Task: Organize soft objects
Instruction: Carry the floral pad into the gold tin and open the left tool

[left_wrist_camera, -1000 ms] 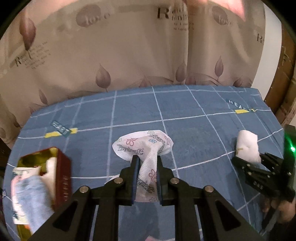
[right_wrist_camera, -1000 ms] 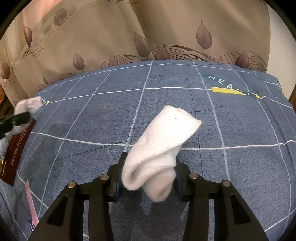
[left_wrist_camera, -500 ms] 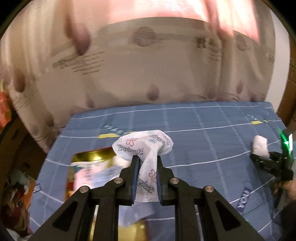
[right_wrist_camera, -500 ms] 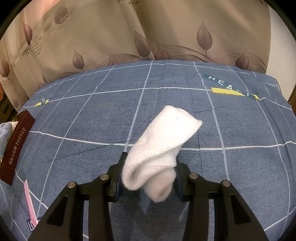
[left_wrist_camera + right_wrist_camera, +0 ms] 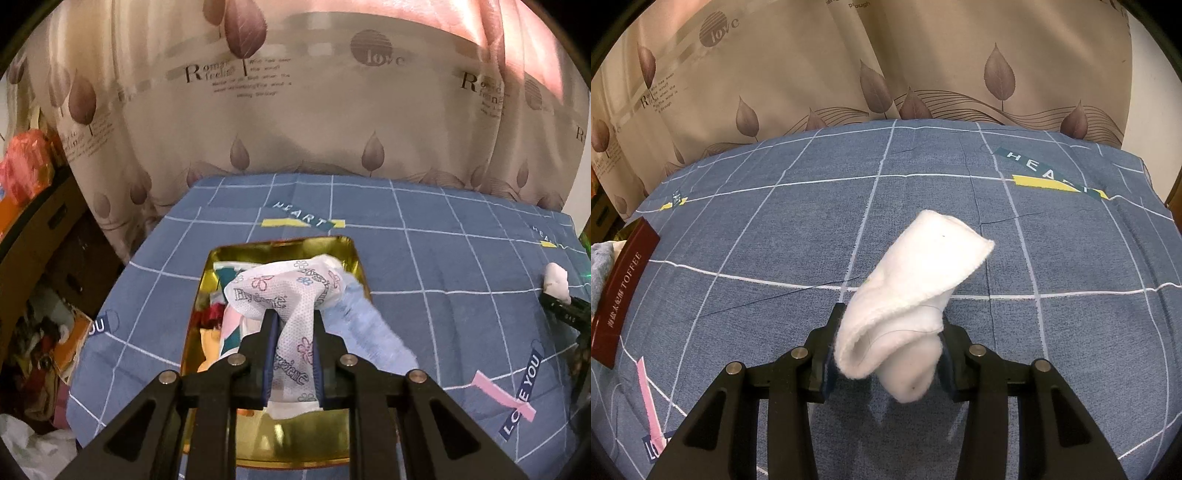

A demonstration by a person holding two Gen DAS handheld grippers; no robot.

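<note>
My left gripper (image 5: 293,332) is shut on a white printed wipe packet (image 5: 284,295) and holds it over the open gold tin (image 5: 280,245). The tin holds several soft items, with a light blue cloth (image 5: 369,332) draped over its right rim. My right gripper (image 5: 886,343) is shut on a rolled white towel (image 5: 916,277) above the blue checked cloth (image 5: 923,184). The right gripper with the towel (image 5: 556,282) also shows at the far right of the left wrist view. The tin's dark red side (image 5: 622,284) shows at the left edge of the right wrist view.
A leaf-print curtain (image 5: 295,110) hangs behind the table. Cardboard boxes and clutter (image 5: 40,288) sit beyond the table's left edge. Pink and navy printed labels (image 5: 517,391) mark the cloth.
My left gripper has swung left with the wipe packet, from over the bare cloth to above the tin. The right gripper and towel have stayed still.
</note>
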